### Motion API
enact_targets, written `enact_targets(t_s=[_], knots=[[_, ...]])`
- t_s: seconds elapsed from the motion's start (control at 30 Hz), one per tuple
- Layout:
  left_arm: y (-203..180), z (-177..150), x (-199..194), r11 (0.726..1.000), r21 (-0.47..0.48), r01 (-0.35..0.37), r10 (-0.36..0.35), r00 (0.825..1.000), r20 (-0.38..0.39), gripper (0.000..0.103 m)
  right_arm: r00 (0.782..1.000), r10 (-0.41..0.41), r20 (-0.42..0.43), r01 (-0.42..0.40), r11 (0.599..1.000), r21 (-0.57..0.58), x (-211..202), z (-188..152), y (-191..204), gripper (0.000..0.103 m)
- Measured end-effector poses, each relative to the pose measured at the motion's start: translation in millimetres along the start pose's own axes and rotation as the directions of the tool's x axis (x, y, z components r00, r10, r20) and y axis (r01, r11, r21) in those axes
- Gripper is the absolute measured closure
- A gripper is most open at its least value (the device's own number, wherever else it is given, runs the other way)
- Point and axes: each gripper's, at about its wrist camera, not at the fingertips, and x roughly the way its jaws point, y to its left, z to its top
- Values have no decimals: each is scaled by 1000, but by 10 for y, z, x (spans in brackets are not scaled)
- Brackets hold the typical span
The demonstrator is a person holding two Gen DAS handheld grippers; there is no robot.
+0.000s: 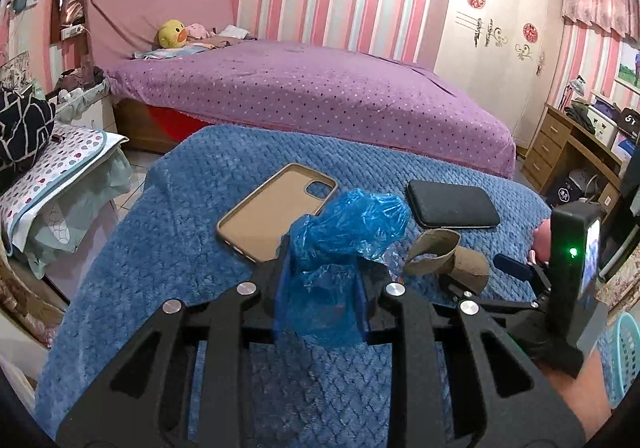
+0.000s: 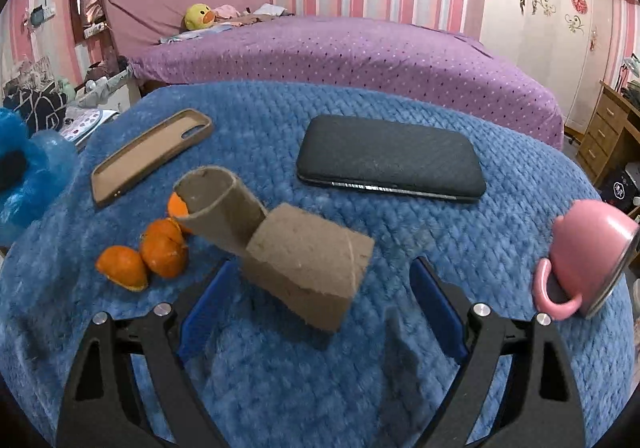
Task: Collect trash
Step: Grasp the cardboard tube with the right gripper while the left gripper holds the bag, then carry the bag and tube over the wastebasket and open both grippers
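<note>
Blue plastic bag (image 1: pixel 340 244) pinched in left claw (image 1: pixel 324 272) | right claw (image 2: pixel 320 304) spread wide, straddling cardboard tube (image 2: pixel 308 264) | orange peels (image 2: pixel 152 252) left of it on tabletop (image 2: pixel 280 388)

I see an evenly lit room under soft indoor light with a pink-purple cast. Shadows are faint: a soft one lies under the cardboard tube (image 2: pixel 304 260) on the blue blanket (image 2: pixel 280 368). A bright glint sits on the pink mug (image 2: pixel 592 244). Both fisheye views bend strongly and darken to black at the corners. The crumpled blue plastic (image 2: pixel 28 175) at my right view's edge looks blurred.
</note>
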Motion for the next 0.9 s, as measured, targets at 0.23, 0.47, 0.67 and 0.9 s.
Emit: enact_targets(t_s=[0.23,0.47,0.67,0.9], knots=[[-40,-20,-20,1000,12,0,0,1000,-5,78,1000,26,11,-26,1000,1,-70,-31,-15,45],[-186,-54,-109,999,27,20,-20,1000,1,78,997,19,69,-19,1000,-3,-547,-110,-142,45],[-381,-128,-282,998,40,52,-53,998,15,78,985,0,171,-5,1000,30,-1214,-124,-382,45],[-723,-252,-631,992,106,71,-77,996,52,78,966,-20,259,3,998,65,-1972,-289,-602,45]])
